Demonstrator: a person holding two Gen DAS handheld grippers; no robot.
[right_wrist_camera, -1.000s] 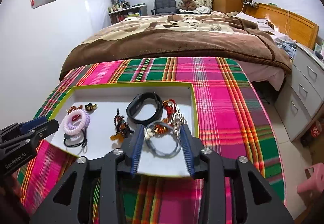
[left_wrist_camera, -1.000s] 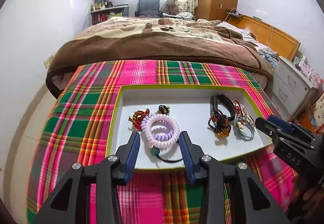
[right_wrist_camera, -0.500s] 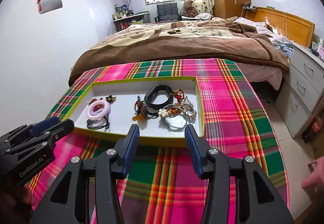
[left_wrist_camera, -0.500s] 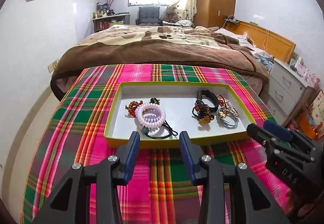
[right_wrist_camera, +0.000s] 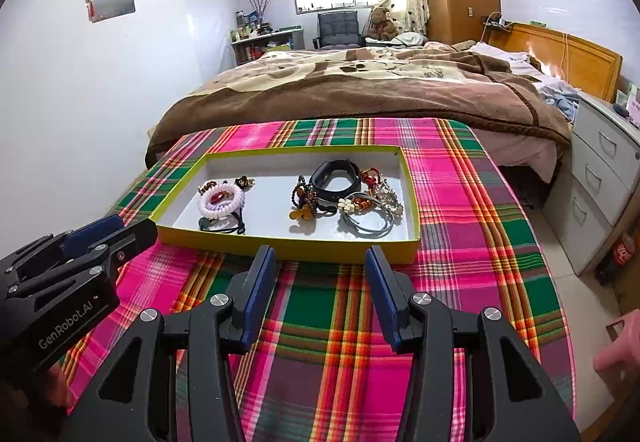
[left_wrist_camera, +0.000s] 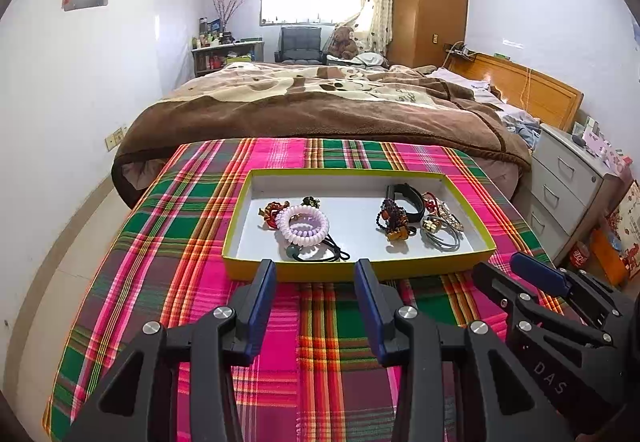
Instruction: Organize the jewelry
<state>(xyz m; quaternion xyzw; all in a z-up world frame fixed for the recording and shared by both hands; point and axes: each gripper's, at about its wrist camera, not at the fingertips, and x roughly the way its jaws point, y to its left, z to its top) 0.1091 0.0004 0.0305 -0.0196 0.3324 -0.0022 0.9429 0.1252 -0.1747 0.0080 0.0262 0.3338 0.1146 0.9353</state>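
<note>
A shallow yellow-rimmed tray (left_wrist_camera: pixel 360 270) (right_wrist_camera: pixel 288 244) sits on a plaid cloth and holds jewelry in two groups. On the left lie a pink spiral band (left_wrist_camera: pixel 304 228) (right_wrist_camera: pixel 221 202), a black hair tie (left_wrist_camera: pixel 324 254) and a red beaded piece (left_wrist_camera: pixel 271 211). On the right lie a black wristband (left_wrist_camera: pixel 408 198) (right_wrist_camera: pixel 335 180), an amber bead bracelet (left_wrist_camera: pixel 394 224) (right_wrist_camera: pixel 304 202) and grey rings (left_wrist_camera: pixel 440 236) (right_wrist_camera: pixel 366 218). My left gripper (left_wrist_camera: pixel 315 272) (right_wrist_camera: pixel 112 232) and right gripper (right_wrist_camera: pixel 320 258) (left_wrist_camera: pixel 504 266) both hover open, empty, in front of the tray's near rim.
The plaid-covered table (left_wrist_camera: pixel 192 226) ends at a bed with a brown blanket (left_wrist_camera: pixel 320 106) beyond. A white wall (left_wrist_camera: pixel 60 114) runs on the left. A grey drawer unit (left_wrist_camera: pixel 568 182) stands at the right, and a pink stool (right_wrist_camera: pixel 618 346) by the table's right edge.
Both grippers have drawn back and up from over the tray's contents to in front of its near rim. They stay open and empty; the jewelry has not moved.
</note>
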